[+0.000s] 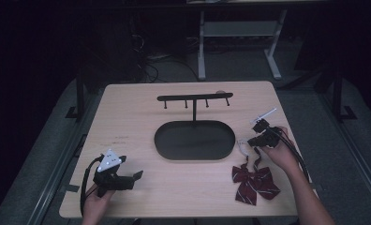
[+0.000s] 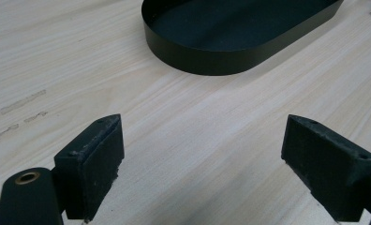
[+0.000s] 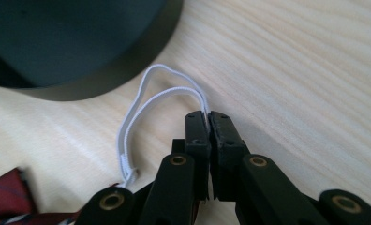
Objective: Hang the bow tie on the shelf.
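Dark floor and desk legs ring a pale wooden table point(image 1: 127, 117) in the high view; at its middle sits a black oval tray point(image 1: 195, 140) with a black hook rack point(image 1: 195, 97) rising from its far edge; near the right front corner lies a dark red striped bow tie point(image 1: 255, 182), flat on the wood; the right gripper point(image 1: 247, 142) sits just beyond it, beside the tray's right end, held in the right hand point(image 1: 281, 152); down at the left front, the left gripper point(image 1: 136, 177) rests low over the table in the left hand point(image 1: 97, 202), well apart from the tie.

Over to the left gripper view; the jaws stand wide apart with bare wood grain between them, nothing held; the tray's curved wall point(image 2: 211, 58) sits ahead.

Now the right gripper view; the jaws are clenched tight on a white elastic loop point(image 3: 141, 105), pinching it at the tips; the loop arcs out toward the tray's edge point(image 3: 127, 75) and runs back down to the bow tie's red fabric point(image 3: 8, 194) at the lower left corner.
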Demonstrator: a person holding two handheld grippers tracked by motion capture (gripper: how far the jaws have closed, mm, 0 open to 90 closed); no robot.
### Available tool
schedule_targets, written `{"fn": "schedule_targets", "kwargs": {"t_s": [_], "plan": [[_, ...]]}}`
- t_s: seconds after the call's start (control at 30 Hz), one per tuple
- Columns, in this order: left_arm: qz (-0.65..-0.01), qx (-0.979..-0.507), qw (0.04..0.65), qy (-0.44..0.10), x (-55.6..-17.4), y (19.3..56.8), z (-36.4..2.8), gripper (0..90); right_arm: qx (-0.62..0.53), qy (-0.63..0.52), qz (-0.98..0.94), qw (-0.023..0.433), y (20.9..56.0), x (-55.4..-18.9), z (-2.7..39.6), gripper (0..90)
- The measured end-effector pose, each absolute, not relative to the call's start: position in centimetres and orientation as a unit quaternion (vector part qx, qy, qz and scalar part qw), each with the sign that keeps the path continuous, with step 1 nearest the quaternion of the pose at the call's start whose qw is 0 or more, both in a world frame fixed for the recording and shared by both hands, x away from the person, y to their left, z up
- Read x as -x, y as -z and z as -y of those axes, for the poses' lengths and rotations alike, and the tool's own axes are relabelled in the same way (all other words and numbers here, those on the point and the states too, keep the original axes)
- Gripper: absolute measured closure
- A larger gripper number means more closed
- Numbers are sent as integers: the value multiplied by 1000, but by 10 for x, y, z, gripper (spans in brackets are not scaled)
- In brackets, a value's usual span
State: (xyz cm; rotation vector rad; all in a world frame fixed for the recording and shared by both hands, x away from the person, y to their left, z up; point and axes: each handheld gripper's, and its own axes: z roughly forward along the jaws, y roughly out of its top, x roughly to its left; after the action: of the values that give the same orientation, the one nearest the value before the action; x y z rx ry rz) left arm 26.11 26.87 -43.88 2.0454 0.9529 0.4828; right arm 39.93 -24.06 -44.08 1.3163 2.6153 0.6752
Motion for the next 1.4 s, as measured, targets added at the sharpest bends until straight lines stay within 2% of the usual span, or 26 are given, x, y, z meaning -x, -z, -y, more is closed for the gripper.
{"fn": "schedule_targets", "kwargs": {"t_s": [0.7,1.4], "plan": [[-381,-809,405,-189,-261,440,-267,130,-372,-280,-883,61,388,-369,233,870],[-381,-810,404,-190,-260,440,-268,130,-327,-306,-889,99,336,-346,223,870]]}}
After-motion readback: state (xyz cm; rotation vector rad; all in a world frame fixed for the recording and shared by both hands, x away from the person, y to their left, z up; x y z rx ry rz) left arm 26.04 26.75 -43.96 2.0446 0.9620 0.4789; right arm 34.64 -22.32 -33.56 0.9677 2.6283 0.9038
